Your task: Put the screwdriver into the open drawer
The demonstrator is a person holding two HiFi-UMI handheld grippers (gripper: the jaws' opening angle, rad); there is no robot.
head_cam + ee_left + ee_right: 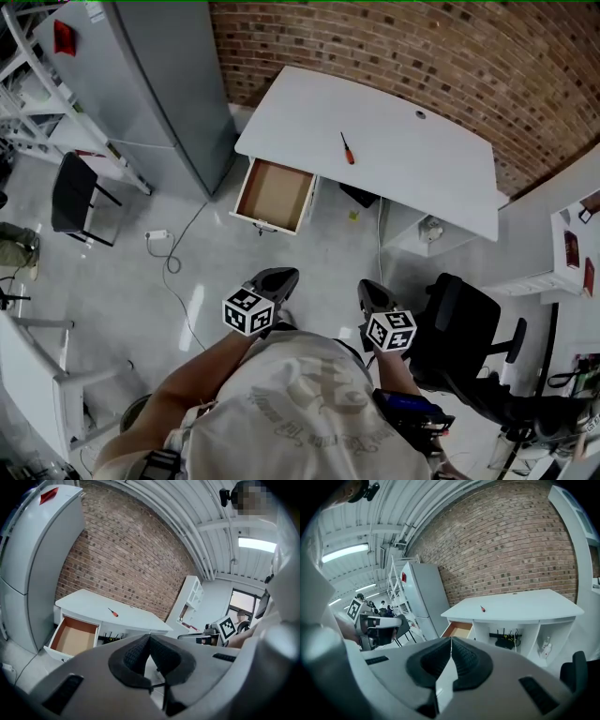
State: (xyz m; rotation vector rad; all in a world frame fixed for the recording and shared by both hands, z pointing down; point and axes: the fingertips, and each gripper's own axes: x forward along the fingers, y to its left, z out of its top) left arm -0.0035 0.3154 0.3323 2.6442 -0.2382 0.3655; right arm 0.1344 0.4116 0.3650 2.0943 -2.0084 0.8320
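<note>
white desk [422, 173] bears a slim screwdriver [346, 148] (orange handle, dark shaft).

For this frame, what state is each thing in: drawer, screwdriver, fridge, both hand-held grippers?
Drawer: open, looks empty.
Screwdriver: lying on the desk, not held.
Left hand-held gripper: shut, nothing between its jaws.
Right hand-held gripper: shut, nothing between its jaws.
Fridge: doors closed.

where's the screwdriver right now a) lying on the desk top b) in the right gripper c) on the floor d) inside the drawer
a: the screwdriver lies on the white desk top, apart from the open drawer.
</note>
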